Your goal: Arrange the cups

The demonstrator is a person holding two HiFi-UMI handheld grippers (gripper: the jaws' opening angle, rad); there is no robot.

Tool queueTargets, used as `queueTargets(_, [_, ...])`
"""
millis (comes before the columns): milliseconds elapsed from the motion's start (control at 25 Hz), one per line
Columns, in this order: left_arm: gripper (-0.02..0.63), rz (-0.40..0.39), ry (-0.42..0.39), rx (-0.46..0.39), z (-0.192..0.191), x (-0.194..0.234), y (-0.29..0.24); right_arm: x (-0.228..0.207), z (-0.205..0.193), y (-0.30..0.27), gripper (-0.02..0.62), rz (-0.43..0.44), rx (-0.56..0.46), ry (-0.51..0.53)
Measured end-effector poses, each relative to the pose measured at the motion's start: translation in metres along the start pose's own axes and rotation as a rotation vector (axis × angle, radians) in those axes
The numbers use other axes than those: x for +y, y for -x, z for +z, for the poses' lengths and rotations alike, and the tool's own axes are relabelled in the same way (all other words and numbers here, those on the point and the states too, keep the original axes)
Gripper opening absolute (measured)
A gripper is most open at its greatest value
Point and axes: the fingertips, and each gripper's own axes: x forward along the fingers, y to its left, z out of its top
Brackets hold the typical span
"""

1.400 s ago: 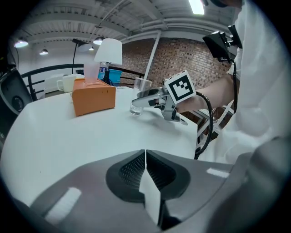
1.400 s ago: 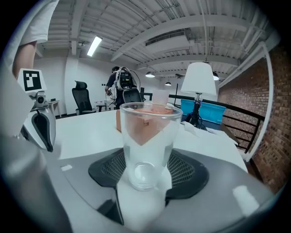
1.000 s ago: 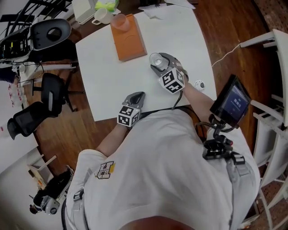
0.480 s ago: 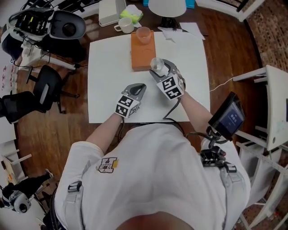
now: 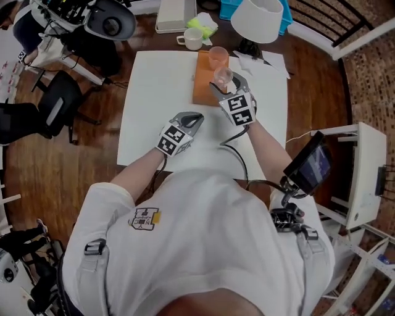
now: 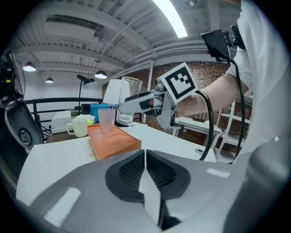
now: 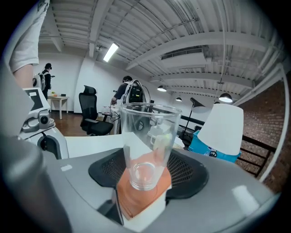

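- My left gripper (image 5: pixel 195 116) sits over the white table (image 5: pixel 148 92), off the near-left corner of the orange tray (image 5: pixel 203 86). Its own view shows the two jaws pressed together with nothing between them.
- A white mug (image 5: pixel 192 39) stands just past the tray's far-left corner, off the table's far edge, with its handle pointing away from the tray.
- The orange tray is a flat rectangular slab lying on the far part of the table. I can see a shallow round recess in its top in the left gripper view (image 6: pixel 113 141).
- A pink translucent cup (image 5: pixel 218 57) stands upright on the far end of the tray. It is a plain tumbler with its mouth up.
- The clear cup (image 7: pixel 148 136) is in my right gripper (image 5: pixel 223 83), upright above the tray's right edge and nearer to me than the pink cup.
- The clear cup is a see-through tapered tumbler with a thick round base and a wider open rim. The tray's orange shows through its bottom.
- The right jaws stand wide apart and pinch the clear cup low on its wall. In the left gripper view the cup (image 6: pixel 129 98) hangs above the level of the tray.
- A white lampshade (image 5: pixel 256 18) is beyond the tray's far-right corner.
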Motion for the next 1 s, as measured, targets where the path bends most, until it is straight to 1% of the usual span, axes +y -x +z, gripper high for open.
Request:
queueTargets(200, [0.0, -0.013, 0.036, 0.017, -0.015, 0.007, -0.001, -0.012, 0.007, -0.017, 0.277, -0.014, 0.005, -0.016])
queueTargets(400, [0.0, -0.029, 0.07, 0.029, -0.023, 0.013, -0.007, -0.016, 0.003, -0.031, 0.277, -0.011, 0.025, -0.028])
queueTargets(800, [0.0, -0.05, 0.14, 0.068, -0.046, 0.012, -0.018, -0.013, -0.041, -0.048, 0.278, 0.015, 0.103, -0.091])
queueTargets(1000, [0.0, -0.052, 0.171, 0.086, -0.056, 0.012, -0.018, -0.008, -0.05, -0.055, 0.278, 0.031, 0.113, -0.108])
